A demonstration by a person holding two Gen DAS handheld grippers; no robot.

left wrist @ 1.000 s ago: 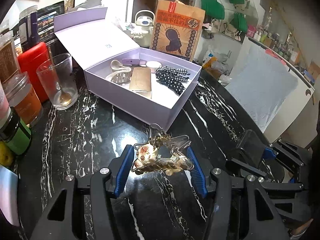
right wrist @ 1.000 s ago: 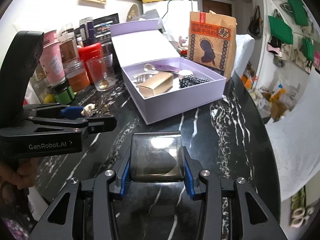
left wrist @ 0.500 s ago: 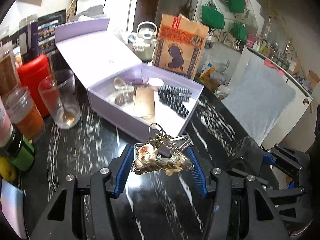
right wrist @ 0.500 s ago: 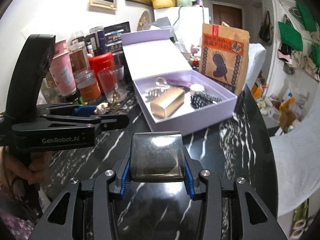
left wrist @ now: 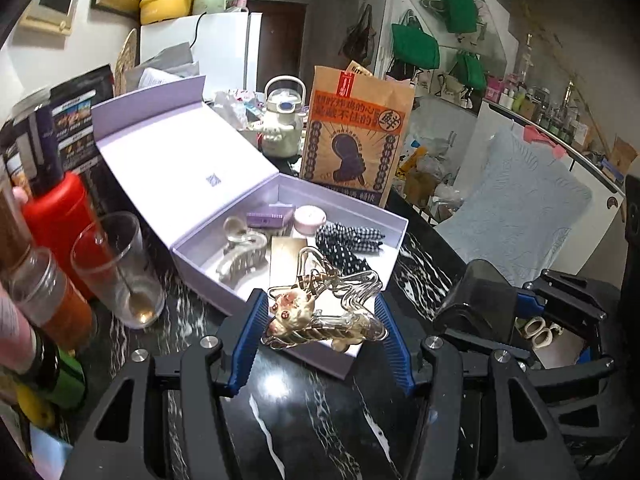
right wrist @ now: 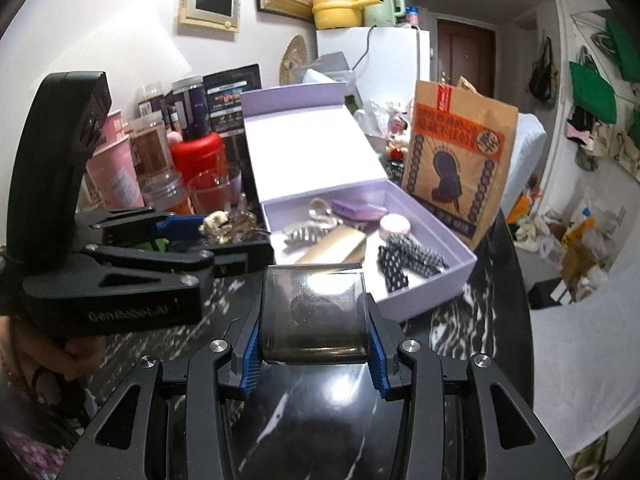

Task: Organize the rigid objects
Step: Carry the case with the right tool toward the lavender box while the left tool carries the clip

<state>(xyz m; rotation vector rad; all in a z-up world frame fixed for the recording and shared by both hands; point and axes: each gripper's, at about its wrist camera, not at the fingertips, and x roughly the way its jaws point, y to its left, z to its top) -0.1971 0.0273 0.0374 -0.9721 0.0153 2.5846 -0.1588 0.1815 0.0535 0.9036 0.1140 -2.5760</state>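
Observation:
My left gripper [left wrist: 320, 332] is shut on a clear hair claw with a cream charm [left wrist: 316, 312], held above the near edge of the open lilac box [left wrist: 208, 260]. It also shows in the right wrist view [right wrist: 228, 228]. My right gripper [right wrist: 314, 344] is shut on a smoky translucent block [right wrist: 314, 308], held in front of the box [right wrist: 424, 300]. The box holds a clear claw clip [left wrist: 240, 256], a gold case [left wrist: 286, 256], a purple case [left wrist: 268, 216], a pink tin [left wrist: 310, 218] and a black dotted scrunchie [left wrist: 348, 240].
A drinking glass [left wrist: 116, 268], a red container [left wrist: 60, 220] and jars [left wrist: 44, 300] stand left of the box. A brown paper bag [left wrist: 356, 136] and a white kettle [left wrist: 282, 124] stand behind it. The black marble table [left wrist: 304, 420] ends at the right.
Both grippers have risen and moved toward the box with their loads. The hair claw now hangs over the box's near edge.

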